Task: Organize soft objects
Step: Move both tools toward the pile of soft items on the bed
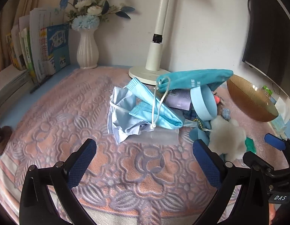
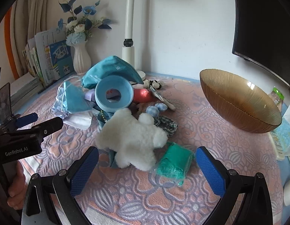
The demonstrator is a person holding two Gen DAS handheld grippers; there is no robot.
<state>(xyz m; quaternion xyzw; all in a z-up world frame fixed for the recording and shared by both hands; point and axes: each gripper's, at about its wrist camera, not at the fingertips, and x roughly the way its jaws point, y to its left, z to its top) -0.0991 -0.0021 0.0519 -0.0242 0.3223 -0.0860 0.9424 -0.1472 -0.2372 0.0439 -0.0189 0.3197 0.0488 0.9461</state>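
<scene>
Fluffy white plush toy [image 2: 131, 140] lies near edge of soft pile, mid worktop [image 2: 182, 202], on pink-lilac embossed towel. Crinkly green plastic packet [image 2: 174, 162] touching its right side. Pale blue surgical mask [image 1: 154, 108], teal drawstring pouch [image 1: 193, 79], light blue foam ring [image 2: 114, 94] heaped behind. Ribbed amber glass bowl [image 2: 238, 103] far right, tilted. Right gripper [image 2: 146, 166] wide open, empty, straddling toy and packet. Left gripper [image 1: 145, 159] wide open, empty, near mask.
</scene>
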